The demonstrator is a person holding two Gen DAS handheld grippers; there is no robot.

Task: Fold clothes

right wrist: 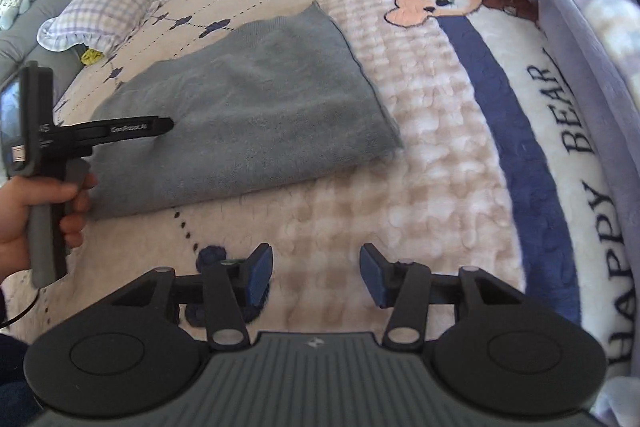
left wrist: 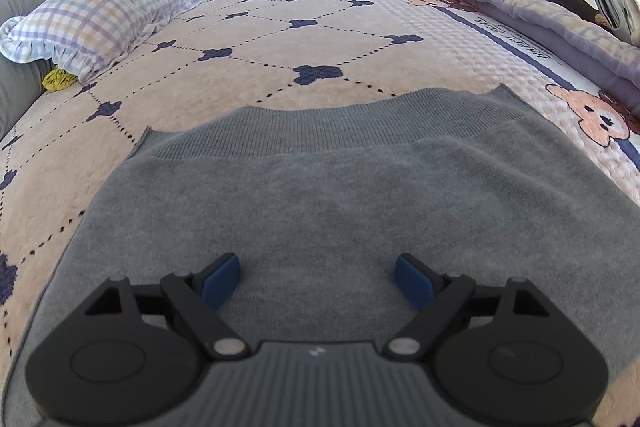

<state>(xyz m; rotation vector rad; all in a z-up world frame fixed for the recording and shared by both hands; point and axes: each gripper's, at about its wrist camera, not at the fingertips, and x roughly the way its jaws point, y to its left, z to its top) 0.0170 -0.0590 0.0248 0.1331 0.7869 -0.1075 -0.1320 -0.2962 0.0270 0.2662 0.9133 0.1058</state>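
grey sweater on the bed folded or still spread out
Folded: the grey sweater lies as a compact rectangle on the bedspread, no sleeves sticking out, ribbed hem at the far end. How many layers cannot be told.

Bed (left wrist: 320, 27), grey sweater (left wrist: 320, 187), checked pillow (left wrist: 92, 19)
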